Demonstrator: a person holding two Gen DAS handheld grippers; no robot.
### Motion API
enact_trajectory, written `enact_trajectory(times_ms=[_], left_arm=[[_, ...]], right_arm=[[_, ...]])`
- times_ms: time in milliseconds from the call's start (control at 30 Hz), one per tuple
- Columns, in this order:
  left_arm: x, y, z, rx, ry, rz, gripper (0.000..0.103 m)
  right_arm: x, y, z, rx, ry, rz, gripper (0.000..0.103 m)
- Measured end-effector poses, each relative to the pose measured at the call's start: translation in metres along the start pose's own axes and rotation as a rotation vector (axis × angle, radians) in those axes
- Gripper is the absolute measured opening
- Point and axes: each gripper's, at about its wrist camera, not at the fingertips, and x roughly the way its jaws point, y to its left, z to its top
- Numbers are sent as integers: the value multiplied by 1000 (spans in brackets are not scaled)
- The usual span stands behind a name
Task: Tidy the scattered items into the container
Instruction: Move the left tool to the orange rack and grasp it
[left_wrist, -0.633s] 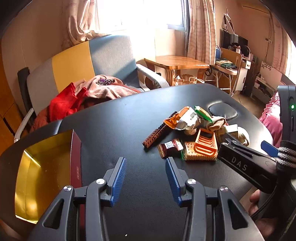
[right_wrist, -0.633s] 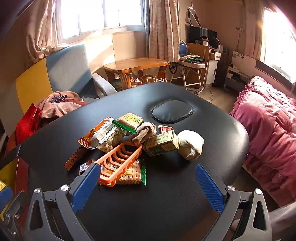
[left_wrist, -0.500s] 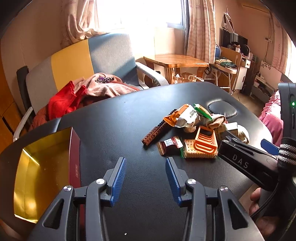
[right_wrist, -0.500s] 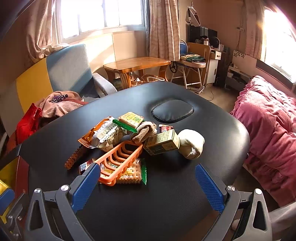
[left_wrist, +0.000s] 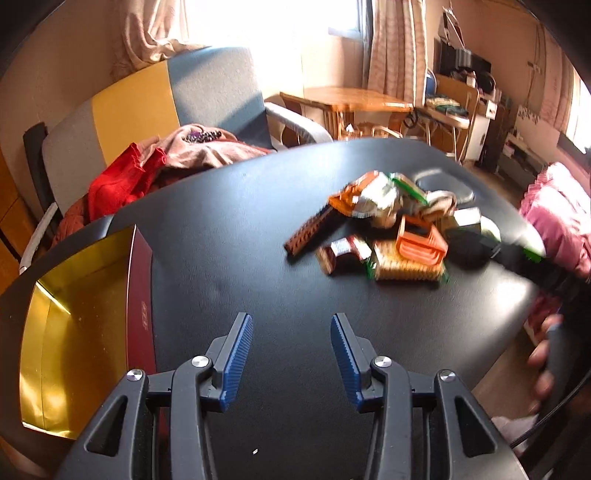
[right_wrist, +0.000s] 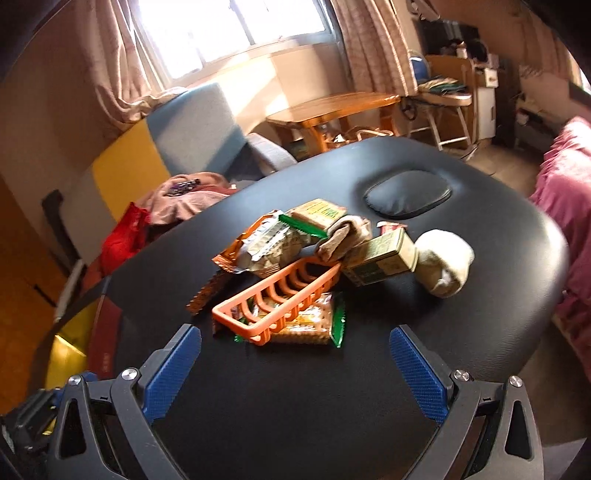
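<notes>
Black padded table (right_wrist: 498, 280), sunlit room. Right tool (right_wrist: 295, 358) spread wide, empty, nearest the pile (right_wrist: 314, 258): orange tray (right_wrist: 280, 299) dead ahead, long axis slanting up-right. Left tool (left_wrist: 291, 354) half open, empty; gold box (left_wrist: 77, 314) to its left, looks empty, though glare hides part.

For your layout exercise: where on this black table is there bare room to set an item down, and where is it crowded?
Bare: the black table between the gold box and the brown bar, and the strip between the biscuit pack and the right gripper. Crowded: the pile around the orange basket.
</notes>
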Motion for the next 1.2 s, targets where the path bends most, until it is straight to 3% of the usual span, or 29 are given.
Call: enact_trajectory(times_ms=[133, 333, 533, 833, 933, 1033, 1200], left_arm=[[9, 3, -9, 14, 30, -6, 45], [15, 15, -17, -15, 54, -8, 45], [19, 28, -24, -43, 75, -5, 45], [12, 50, -23, -97, 53, -4, 45], [15, 40, -15, -76, 51, -41, 46], [19, 27, -5, -48, 50, -84, 57], [27, 6, 12, -1, 47, -157, 59]], right_arm=[[15, -17, 12, 39, 34, 113, 103], [49, -2, 40, 57, 88, 243, 103], [90, 24, 56, 25, 192, 257, 103], [78, 29, 5, 35, 289, 393, 103], [73, 30, -13, 39, 319, 441, 103], [68, 31, -30, 44, 350, 489, 103], [41, 8, -38, 46, 310, 438, 103]])
